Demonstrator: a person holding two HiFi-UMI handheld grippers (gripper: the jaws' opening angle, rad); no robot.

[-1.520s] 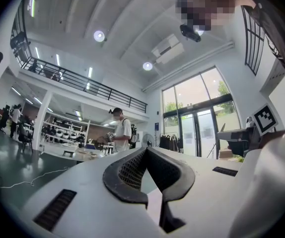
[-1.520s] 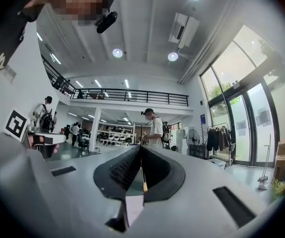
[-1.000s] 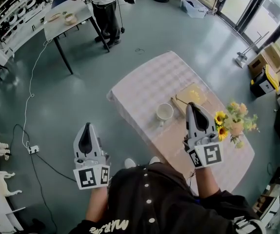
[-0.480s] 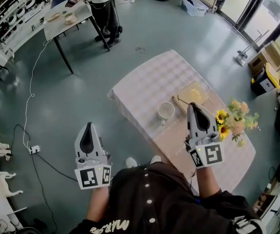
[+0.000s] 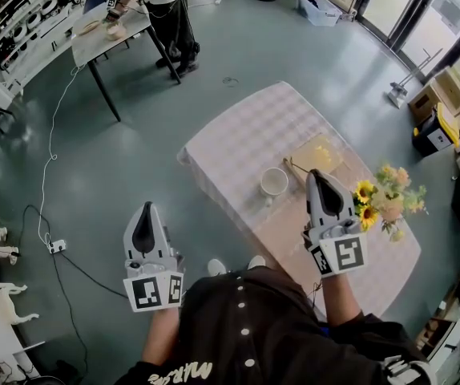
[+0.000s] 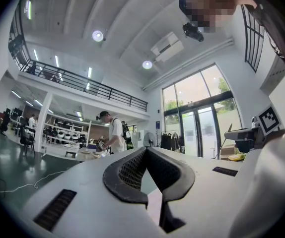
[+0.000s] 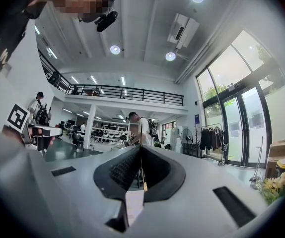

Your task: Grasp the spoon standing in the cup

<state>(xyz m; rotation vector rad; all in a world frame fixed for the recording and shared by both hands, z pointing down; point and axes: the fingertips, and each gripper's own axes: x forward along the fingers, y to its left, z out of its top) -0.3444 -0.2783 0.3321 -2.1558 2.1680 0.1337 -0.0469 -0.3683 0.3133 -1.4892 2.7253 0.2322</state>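
Observation:
A white cup (image 5: 274, 182) stands on the pink checked table (image 5: 242, 131), and its inside looks empty. My right gripper (image 5: 316, 172) hovers just right of the cup, pointing away from me. In the right gripper view its jaws (image 7: 140, 148) are shut, and the thin wooden spoon handle (image 7: 143, 178) is pinched upright between the pads. In the head view a brown stick (image 5: 292, 168) shows between the cup and the gripper tip. My left gripper (image 5: 143, 208) is off the table over the floor, shut and holding nothing (image 6: 146, 150).
A yellow cloth (image 5: 320, 152) lies behind the cup. A bunch of sunflowers (image 5: 384, 199) stands at the table's right edge, close to my right gripper. A person (image 5: 166, 6) works at a second table (image 5: 106, 34) far back left. A cable (image 5: 50, 151) runs over the floor.
Both grippers stay where they were. The head view has shifted slightly, so the cup sits a little further right in it.

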